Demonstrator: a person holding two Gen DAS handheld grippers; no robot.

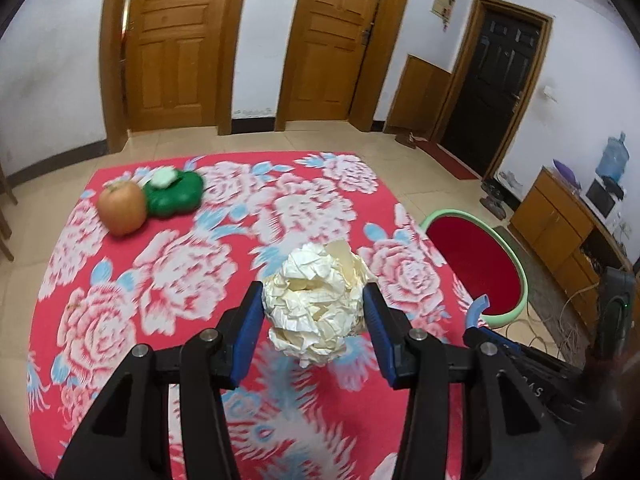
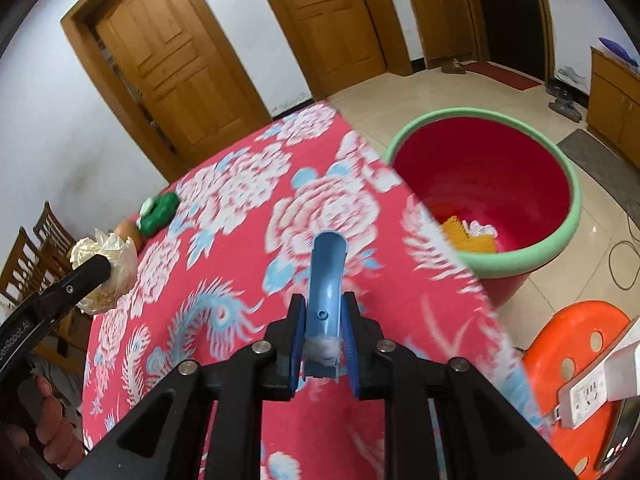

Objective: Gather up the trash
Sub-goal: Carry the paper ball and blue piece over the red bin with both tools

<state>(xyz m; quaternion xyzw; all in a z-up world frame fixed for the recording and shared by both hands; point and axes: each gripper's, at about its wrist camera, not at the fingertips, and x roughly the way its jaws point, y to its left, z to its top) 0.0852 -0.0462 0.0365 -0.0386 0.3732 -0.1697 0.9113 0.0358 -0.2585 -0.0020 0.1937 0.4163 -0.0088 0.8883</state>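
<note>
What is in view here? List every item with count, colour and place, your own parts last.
paper ball: 1, cream, held in left tool
blue plastic piece: 1, blue, held in right tool
bin: 1, red with green rim, on floor beside table; yellow and white scraps inside
apple: 1, orange-red, table's far left
green toy: 1, green, beside apple
tablecloth: 1, red floral
stool: 1, orange
left tool: shut on paper ball
right tool: shut on blue plastic piece

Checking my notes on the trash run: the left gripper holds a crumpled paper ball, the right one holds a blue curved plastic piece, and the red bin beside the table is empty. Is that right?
Not quite: the red bin is not empty. The right wrist view shows something yellow and white scraps at its bottom. The rest holds: the left gripper grips the paper ball, the right gripper the blue plastic piece.
</note>
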